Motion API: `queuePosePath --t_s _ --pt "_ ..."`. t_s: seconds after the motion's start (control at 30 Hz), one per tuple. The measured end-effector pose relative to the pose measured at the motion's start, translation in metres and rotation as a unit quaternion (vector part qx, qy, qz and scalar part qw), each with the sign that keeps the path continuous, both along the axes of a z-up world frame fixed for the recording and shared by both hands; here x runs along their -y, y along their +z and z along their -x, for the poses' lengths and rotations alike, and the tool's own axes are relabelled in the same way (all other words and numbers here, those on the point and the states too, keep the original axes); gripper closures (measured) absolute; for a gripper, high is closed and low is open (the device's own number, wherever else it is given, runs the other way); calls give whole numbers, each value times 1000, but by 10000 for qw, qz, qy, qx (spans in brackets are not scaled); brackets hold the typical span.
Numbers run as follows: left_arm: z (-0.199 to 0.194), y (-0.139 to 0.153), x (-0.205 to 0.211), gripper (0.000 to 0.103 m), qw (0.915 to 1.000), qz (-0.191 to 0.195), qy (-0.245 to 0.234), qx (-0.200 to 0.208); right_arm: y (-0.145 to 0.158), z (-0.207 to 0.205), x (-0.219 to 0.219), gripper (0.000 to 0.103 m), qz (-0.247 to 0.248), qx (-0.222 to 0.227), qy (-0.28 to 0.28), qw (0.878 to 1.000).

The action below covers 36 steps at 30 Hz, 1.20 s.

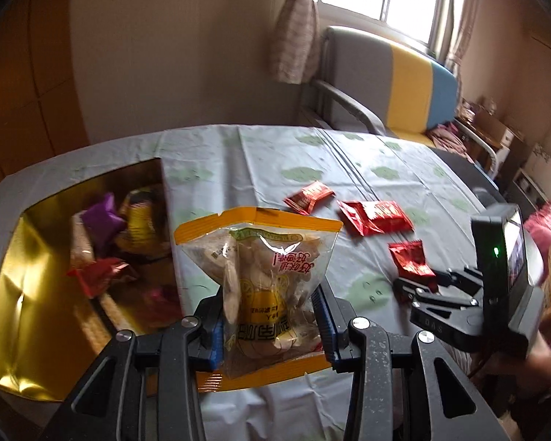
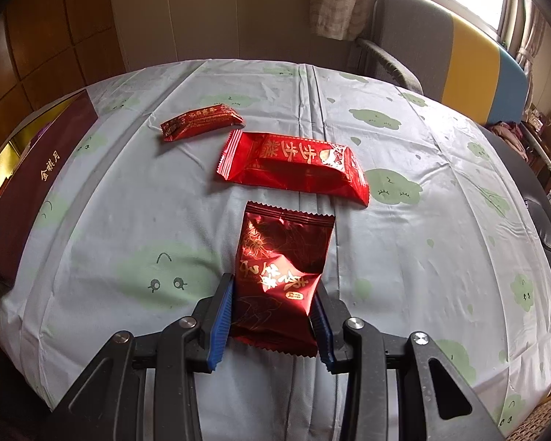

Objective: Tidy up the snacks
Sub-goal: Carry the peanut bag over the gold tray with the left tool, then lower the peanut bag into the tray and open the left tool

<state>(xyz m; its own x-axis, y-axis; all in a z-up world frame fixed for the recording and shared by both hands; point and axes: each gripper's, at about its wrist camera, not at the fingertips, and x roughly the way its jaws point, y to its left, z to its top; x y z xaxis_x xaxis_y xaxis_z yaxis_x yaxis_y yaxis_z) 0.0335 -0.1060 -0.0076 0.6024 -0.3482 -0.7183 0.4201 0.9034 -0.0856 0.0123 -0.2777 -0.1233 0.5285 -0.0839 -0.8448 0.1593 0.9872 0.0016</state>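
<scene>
My left gripper (image 1: 272, 316) is shut on a clear and orange bag of chips (image 1: 264, 272) and holds it above the table, next to the open gold-lined box (image 1: 29, 294) on the left. The box holds several wrapped snacks (image 1: 103, 220). My right gripper (image 2: 273, 316) is shut on a dark red snack packet (image 2: 281, 275) low over the tablecloth; it also shows in the left wrist view (image 1: 411, 261). Two other red packets lie on the table: a large one (image 2: 294, 165) and a small one (image 2: 202, 121).
The table has a pale blue cloth with green clouds (image 2: 404, 242). The box's maroon outer wall (image 2: 36, 180) stands at the left edge. A grey, yellow and blue chair (image 1: 393, 84) stands behind the table, under a window.
</scene>
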Motion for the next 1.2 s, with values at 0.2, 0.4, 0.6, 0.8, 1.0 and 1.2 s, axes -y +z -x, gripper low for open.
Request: queuePosePath --t_s 0.2,0.4,0.6,0.8,1.0,1.2 --pt "-4 5 -24 62 9993 -15 364 54 -1 5 -1 63 14 169 -111 9998" --pt "-10 -1 -45 62 9977 -99 669 -10 -1 6 -3 63 75 224 -133 9996" --pt "-13 -4 -67 61 9959 -61 903 -78 -2 8 -4 63 95 284 -156 9994" --pt "-25 -7 -126 61 9869 296 1554 -321 -2 8 -4 63 87 304 -154 9994" --pt "-24 -10 -197 61 9680 325 2461 -373 -2 9 -4 63 82 330 -156 9993" --pt "-19 -22 -224 61 9557 365 2864 -571 -2 10 -4 63 101 380 -152 9991"
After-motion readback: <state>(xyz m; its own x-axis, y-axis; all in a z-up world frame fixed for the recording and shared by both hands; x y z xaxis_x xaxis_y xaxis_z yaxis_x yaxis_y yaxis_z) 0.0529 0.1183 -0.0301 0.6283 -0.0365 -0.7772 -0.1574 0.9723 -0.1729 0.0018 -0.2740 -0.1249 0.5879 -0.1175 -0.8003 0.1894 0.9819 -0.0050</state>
